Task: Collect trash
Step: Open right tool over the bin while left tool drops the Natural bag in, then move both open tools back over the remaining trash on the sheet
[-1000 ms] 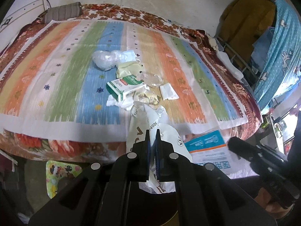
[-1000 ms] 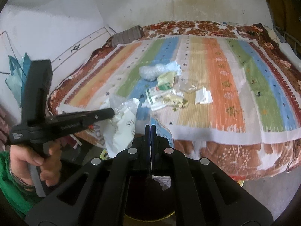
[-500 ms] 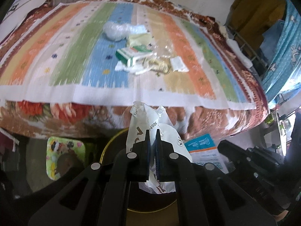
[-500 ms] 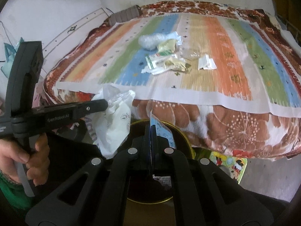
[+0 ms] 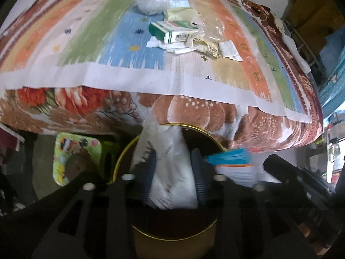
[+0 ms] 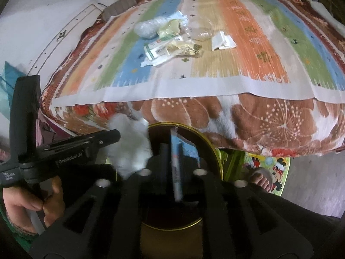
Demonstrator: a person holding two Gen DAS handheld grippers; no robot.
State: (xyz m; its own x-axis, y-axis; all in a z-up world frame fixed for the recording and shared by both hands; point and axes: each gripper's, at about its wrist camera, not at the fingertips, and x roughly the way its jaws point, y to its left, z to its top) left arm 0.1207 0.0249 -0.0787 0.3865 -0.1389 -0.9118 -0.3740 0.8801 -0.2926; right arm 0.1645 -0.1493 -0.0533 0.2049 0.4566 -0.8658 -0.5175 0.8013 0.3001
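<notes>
My left gripper point(image 5: 173, 155) hangs over a dark bin with a gold rim point(image 5: 120, 161). Its jaws are opening, and a crumpled white plastic bag point(image 5: 172, 177) sits blurred and loose between the fingers. My right gripper point(image 6: 179, 149) is above the same bin point(image 6: 213, 151), jaws opening too, with a thin blue and white paper packet point(image 6: 175, 161) edge-on in the gap, clear of both pads. More trash lies on the striped bed cover: a green and white box point(image 5: 172, 32), a clear plastic bag point(image 5: 151, 4), a yellow wrapper point(image 5: 207, 45) and a white sachet point(image 5: 230, 49).
The bin stands on the floor against the flowered bed edge point(image 5: 194, 112). A green cartoon-print stool point(image 5: 71, 151) is beside it, and a foot point(image 6: 261, 174) rests by it. A hand point(image 6: 25, 202) holds the left gripper's handle. Hanging clothes point(image 5: 332, 43) are at the right.
Both grippers have sunk from bed height to just over the bin. Both sets of jaws, shut on the bag and the packet before, now stand apart.
</notes>
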